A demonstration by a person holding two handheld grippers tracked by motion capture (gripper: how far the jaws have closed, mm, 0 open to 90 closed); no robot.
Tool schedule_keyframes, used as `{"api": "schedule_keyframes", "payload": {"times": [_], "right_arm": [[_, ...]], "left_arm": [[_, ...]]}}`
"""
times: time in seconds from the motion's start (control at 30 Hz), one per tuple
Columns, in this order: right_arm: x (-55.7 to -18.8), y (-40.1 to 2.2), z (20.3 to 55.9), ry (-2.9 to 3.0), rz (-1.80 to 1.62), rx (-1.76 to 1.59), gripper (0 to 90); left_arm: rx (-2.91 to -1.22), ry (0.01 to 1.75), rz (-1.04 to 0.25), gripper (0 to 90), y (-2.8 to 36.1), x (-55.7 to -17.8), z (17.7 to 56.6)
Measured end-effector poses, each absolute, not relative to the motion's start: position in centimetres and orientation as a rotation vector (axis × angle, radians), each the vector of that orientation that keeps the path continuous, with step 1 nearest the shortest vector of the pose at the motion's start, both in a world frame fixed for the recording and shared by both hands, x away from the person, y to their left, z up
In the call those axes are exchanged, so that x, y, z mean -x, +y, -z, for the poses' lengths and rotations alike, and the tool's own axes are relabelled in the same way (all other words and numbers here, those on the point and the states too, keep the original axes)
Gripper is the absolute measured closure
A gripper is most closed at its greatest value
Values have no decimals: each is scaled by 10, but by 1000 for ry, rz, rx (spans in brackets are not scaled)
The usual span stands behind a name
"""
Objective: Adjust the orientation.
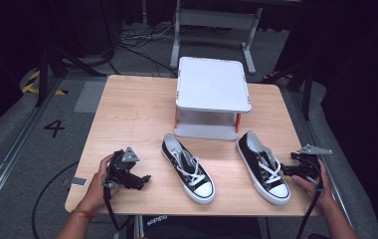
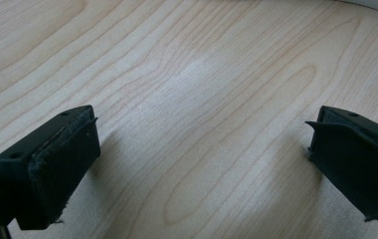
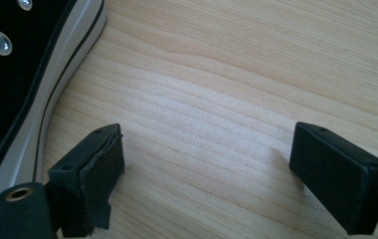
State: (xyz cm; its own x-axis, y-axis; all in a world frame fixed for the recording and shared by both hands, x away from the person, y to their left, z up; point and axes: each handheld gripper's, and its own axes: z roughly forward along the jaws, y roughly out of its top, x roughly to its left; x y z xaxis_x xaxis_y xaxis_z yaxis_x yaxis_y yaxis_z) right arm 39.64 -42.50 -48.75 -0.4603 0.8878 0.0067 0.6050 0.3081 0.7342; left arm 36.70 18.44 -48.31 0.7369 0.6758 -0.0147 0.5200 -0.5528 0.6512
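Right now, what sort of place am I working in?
Probably a lab or recording studio: a lone wooden table on grey carpet, loose cables behind it, black-and-yellow floor tape, and a painted number 4.

Two black sneakers (image 1: 188, 169) (image 1: 263, 167) lie on the table (image 1: 132, 114) before a white stand (image 1: 212, 83).

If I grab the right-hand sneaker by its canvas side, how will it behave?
The right sneaker looks like soft canvas, so its collar would probably fold under the jaws. The rubber sole should keep it stiff lengthwise and grip the wooden table if pushed. The loose white laces may dangle.
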Motion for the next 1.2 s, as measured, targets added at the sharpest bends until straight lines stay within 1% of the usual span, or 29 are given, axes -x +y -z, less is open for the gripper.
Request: {"api": "schedule_keyframes", "payload": {"times": [0.37, 0.43, 0.47, 0.5, 0.53, 0.57, 0.6, 0.7, 0.77, 0.8, 0.87, 0.9, 1.0, 1.2], "right_arm": [[-395, -424, 487, 2173, -955, -1341, 145], [-394, -425, 487, 2171, -954, -1338, 145], [-393, -425, 487, 2171, -955, -1339, 145], [-393, -425, 488, 2171, -955, -1339, 145], [-393, -425, 488, 2171, -955, -1339, 145], [-393, -425, 488, 2172, -955, -1338, 145], [-393, -425, 488, 2172, -955, -1339, 145], [-393, -425, 488, 2172, -956, -1339, 145], [-393, -425, 488, 2172, -957, -1339, 145], [-393, -425, 488, 2172, -956, -1338, 145], [-393, -425, 488, 2172, -955, -1337, 145], [-393, -425, 488, 2172, -955, -1337, 145], [-393, -425, 488, 2172, -955, -1337, 145], [-393, -425, 488, 2172, -955, -1337, 145]], "left_arm": [[-2293, 862, -310, 13, 185, -366, 483], [-2341, 832, -277, 45, 184, -366, 478], [-2353, 776, -253, 91, 183, -365, 476], [-2363, 730, -237, 203, 182, -364, 473], [-2363, 730, -237, 233, 182, -364, 473], [-2373, 698, -235, 233, 180, -363, 471], [-2384, 683, -266, 183, 175, -362, 467], [-2361, 604, -258, 200, 169, -360, 450], [-2348, 589, -254, 201, 166, -360, 445], [-2338, 545, -261, 202, 160, -360, 434], [-2346, 496, -282, 220, 151, -361, 423], [-2346, 496, -282, 232, 151, -361, 423], [-2365, 418, -321, 240, 133, -365, 409], [-2433, 331, -315, 232, 113, -379, 405]]}}
